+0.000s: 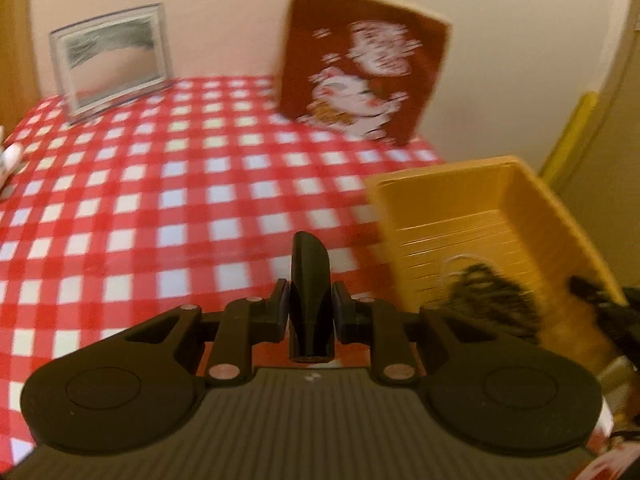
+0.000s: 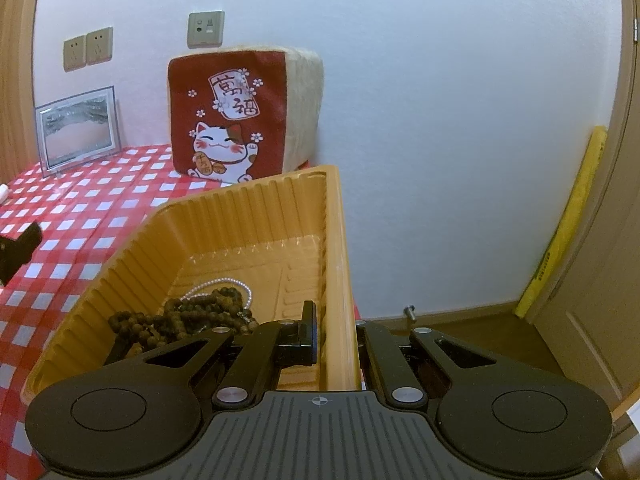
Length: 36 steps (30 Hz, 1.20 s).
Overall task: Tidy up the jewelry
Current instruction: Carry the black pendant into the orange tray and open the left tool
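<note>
A yellow plastic tray [image 2: 256, 216] sits at the table's right edge; it also shows in the left wrist view [image 1: 472, 208]. Inside lie dark brown bead strands [image 2: 192, 314] and a white pearl strand [image 2: 224, 282]; the dark beads show blurred in the left wrist view [image 1: 488, 300]. My right gripper [image 2: 338, 332] is shut on the tray's right wall, one finger [image 2: 309, 330] inside and the other outside. My left gripper [image 1: 310, 280] is shut and empty over the tablecloth, left of the tray.
A red-and-white checked tablecloth [image 1: 160, 208] covers the table. A red lucky-cat cushion [image 2: 240, 116] and a framed picture [image 2: 76, 130] stand at the back by the wall. A yellow strip [image 2: 560, 236] leans by a door on the right.
</note>
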### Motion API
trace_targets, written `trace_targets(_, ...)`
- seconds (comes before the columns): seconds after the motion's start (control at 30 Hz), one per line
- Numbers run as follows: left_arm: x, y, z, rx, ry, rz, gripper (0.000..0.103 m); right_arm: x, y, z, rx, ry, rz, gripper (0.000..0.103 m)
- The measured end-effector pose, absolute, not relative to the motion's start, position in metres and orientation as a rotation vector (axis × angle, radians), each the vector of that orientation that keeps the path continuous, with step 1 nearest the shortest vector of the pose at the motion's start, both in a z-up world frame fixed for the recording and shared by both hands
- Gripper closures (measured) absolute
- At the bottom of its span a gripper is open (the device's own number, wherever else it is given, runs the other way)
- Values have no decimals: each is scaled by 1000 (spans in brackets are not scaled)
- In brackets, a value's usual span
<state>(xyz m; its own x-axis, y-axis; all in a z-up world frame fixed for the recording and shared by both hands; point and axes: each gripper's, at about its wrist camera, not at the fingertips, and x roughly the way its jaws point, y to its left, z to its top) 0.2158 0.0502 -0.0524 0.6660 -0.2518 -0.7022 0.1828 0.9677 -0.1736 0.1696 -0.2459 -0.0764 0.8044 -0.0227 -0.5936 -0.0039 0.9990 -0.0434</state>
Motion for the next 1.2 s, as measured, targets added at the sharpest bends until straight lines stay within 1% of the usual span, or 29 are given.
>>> trace_targets(0.2,211,14,-33,-116,790,-381,83,168,-246,-76,-42,631,-6,99)
trace_targets(0.4,210,-22,-26,-131,807,-504,83,167,-247,-75,-41,624,-3,99)
trace_targets(0.73,218,-67,-47,-186,891,-621,83,165,-249,-74,-44,619,6,99)
trace_targets(1.07,225,-80,-64,-208,931,-651,84,164,-249,-76,-48,621,11,99)
trace_targets(1.13,225,-82,-65,-211,928,-648,83,164,-248,-76,-49,621,11,99)
trace_targets(1.2,225,-81,-64,-229,923,-651,81,164,-249,-77,-49,625,12,99)
